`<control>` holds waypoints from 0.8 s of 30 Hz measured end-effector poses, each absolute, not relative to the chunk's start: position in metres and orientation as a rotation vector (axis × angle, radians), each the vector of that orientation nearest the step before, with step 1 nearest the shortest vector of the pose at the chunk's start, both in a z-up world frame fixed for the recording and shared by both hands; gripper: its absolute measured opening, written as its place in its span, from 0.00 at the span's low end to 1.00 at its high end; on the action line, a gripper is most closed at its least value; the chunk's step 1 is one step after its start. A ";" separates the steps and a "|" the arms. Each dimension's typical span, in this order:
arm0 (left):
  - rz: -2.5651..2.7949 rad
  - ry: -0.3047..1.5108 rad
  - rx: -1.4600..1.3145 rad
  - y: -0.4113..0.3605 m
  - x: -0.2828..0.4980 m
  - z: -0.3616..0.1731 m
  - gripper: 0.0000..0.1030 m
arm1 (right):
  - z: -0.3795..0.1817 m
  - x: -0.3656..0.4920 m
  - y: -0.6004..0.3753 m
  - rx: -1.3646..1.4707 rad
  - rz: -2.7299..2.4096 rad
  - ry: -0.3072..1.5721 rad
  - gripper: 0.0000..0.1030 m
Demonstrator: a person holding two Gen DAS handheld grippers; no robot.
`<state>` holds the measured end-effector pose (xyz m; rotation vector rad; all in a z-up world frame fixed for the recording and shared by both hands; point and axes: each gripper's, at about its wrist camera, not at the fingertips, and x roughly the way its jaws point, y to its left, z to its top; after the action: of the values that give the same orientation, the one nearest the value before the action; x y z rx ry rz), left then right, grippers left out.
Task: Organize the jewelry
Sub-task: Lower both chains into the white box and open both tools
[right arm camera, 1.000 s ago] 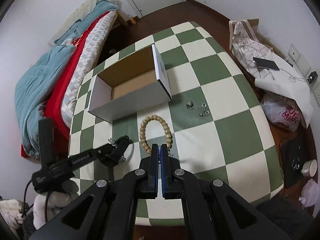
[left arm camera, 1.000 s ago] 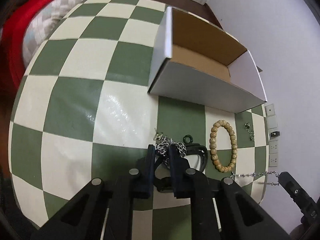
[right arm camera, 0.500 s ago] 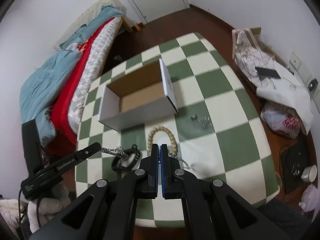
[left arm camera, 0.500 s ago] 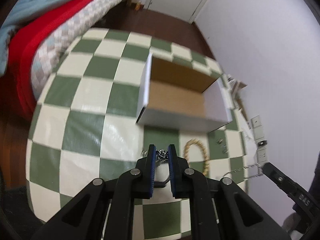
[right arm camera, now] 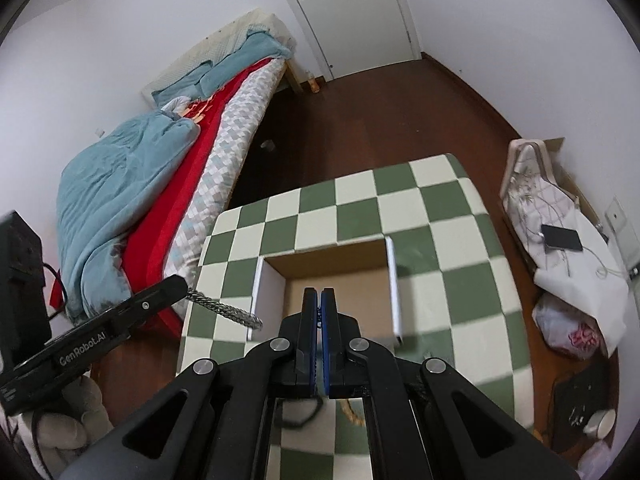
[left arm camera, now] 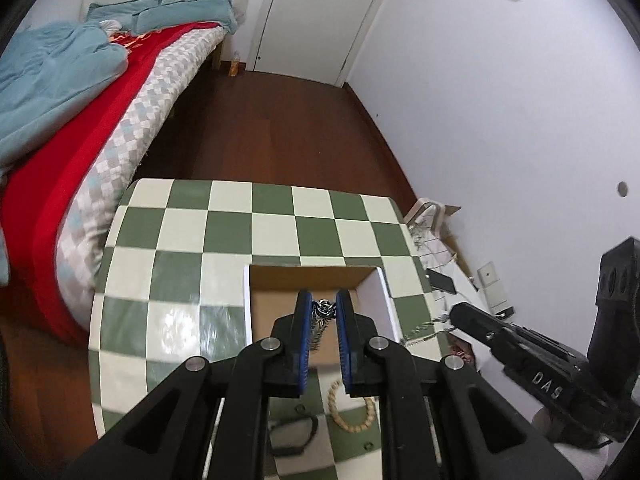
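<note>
My left gripper (left arm camera: 324, 300) is shut on a thick silver chain (left arm camera: 321, 322), which dangles between its blue pads above the open white cardboard box (left arm camera: 247, 304). In the right wrist view the same chain (right arm camera: 226, 310) hangs from the left gripper (right arm camera: 182, 285) just left of the box (right arm camera: 328, 260). My right gripper (right arm camera: 321, 294) is shut on a thin silver chain (left arm camera: 420, 331), which trails from the right gripper (left arm camera: 454, 316) at the box's right. A wooden bead bracelet (left arm camera: 352, 414) and a black band (left arm camera: 296, 436) lie on the checked table (left arm camera: 180, 280) below the fingers.
The green and white table (right arm camera: 440, 220) stands beside a bed (left arm camera: 80, 120) with red and blue covers on the left. A phone (right arm camera: 562, 238) lies on white bags on the floor at the right. A door (right arm camera: 348, 12) and wooden floor lie beyond.
Both grippers have risen from the table with their chains and moved over toward the box. The thick chain now hangs free, and the beads and black band stayed on the cloth.
</note>
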<state>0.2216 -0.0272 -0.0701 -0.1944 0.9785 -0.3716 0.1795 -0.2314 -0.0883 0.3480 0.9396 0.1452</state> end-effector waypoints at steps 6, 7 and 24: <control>-0.365 1.066 -0.159 -0.040 0.258 -0.105 0.09 | -0.117 0.231 -0.212 0.268 0.142 1.031 0.02; -0.368 1.079 -0.159 -0.041 0.261 -0.111 0.09 | -0.122 0.237 -0.210 0.260 0.138 1.044 0.02; -0.101 1.036 0.054 -0.035 0.277 -0.138 0.90 | -0.182 0.266 -0.220 0.107 -0.006 1.234 0.82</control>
<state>0.2767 -0.0347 -0.1383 0.0543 1.0362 -0.1006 0.2663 -0.2200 -0.1823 0.1067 1.2337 -0.0055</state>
